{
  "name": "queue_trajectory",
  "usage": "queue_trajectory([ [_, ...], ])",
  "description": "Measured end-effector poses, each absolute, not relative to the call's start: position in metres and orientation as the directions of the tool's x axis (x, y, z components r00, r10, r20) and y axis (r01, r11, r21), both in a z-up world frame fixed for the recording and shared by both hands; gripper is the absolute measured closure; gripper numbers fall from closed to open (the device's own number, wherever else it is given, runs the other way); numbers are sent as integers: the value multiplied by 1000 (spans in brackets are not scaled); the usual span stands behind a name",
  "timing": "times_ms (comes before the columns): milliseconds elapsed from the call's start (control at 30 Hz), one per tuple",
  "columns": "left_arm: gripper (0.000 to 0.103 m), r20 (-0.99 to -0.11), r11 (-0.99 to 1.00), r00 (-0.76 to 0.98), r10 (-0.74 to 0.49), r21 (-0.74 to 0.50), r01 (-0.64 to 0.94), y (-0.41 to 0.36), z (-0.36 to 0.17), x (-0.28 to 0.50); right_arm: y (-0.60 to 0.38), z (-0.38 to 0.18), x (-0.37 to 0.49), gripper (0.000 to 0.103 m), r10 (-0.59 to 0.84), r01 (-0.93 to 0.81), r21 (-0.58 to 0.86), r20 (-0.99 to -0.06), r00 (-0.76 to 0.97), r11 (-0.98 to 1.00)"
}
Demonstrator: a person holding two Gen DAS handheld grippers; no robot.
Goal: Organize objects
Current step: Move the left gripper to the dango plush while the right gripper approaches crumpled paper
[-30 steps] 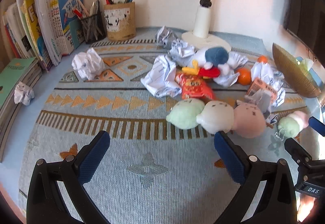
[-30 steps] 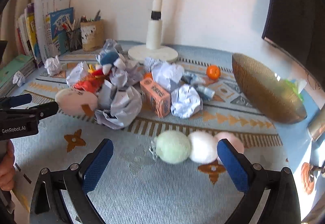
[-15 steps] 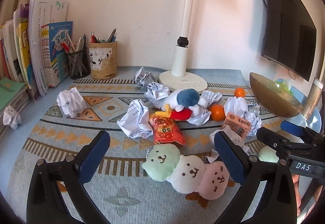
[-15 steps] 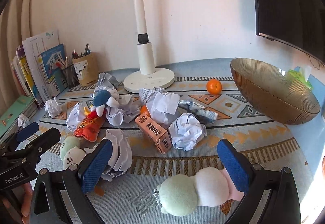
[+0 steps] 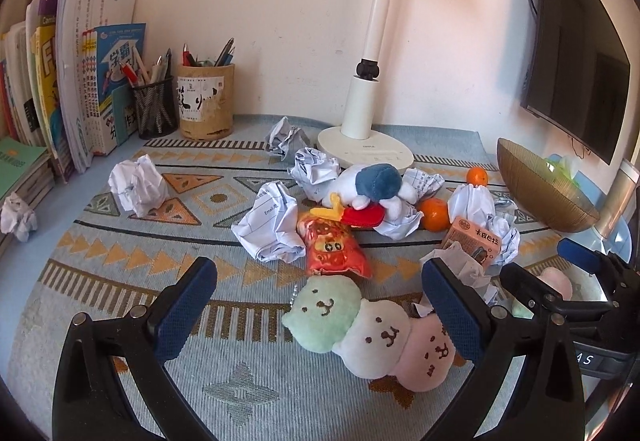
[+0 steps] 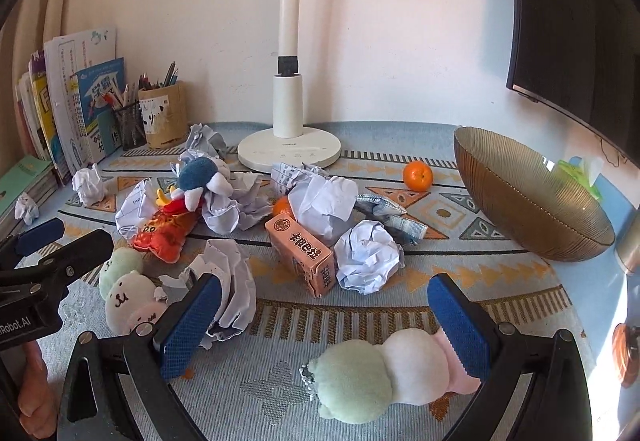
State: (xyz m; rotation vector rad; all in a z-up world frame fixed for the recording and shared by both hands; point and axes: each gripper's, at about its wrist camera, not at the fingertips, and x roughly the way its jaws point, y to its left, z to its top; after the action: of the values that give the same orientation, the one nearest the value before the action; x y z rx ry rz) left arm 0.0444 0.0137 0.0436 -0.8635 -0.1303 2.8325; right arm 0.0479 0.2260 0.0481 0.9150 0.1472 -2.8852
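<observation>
Between the wide-open jaws of the left gripper point(image 5: 320, 305) lies a three-ball plush point(image 5: 372, 333), green head toward the left finger, pink end tucked against the right finger; nothing is grasped. The right gripper point(image 6: 324, 325) is likewise released, with a second three-ball plush point(image 6: 384, 377) lying low between its jaws, pink end touching the right finger.

A second ago both cameras looked steeply down at the mat point(image 5: 132, 277), with the plushes ahead of the fingertips. Since then each gripper has dropped and levelled out, so the wall and lamp point(image 5: 368, 93) now fill the upper view and each plush sits inside its jaw span. My reading: both hands are lined up for a pick, and closing is what remains.

Just beyond the left jaws are a red pouch point(image 5: 334, 249) and crumpled paper point(image 5: 272, 229); farther ahead a blue-capped plush point(image 5: 368, 185) and oranges point(image 5: 435, 215). Ahead of the right jaws stand an orange carton point(image 6: 302, 255) and more paper balls point(image 6: 368, 257); another crumpled sheet presses against the left finger and could get caught. Well off to the right sits a gold bowl point(image 6: 520, 209), a likely home for something, though the sorting has barely begun.
</observation>
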Motion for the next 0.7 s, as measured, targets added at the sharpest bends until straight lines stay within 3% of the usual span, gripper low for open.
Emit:
queue_trajectory([
  [333, 1, -563, -983, -807, 180, -136, -125, 12, 41, 41, 233, 47, 44, 0, -98, 131, -12, -597, -796, -991],
  [700, 1, -574, -982, -799, 181, -143, -120, 10, 39, 40, 226, 47, 46, 0, -75, 132, -52, -596, -800, -990],
])
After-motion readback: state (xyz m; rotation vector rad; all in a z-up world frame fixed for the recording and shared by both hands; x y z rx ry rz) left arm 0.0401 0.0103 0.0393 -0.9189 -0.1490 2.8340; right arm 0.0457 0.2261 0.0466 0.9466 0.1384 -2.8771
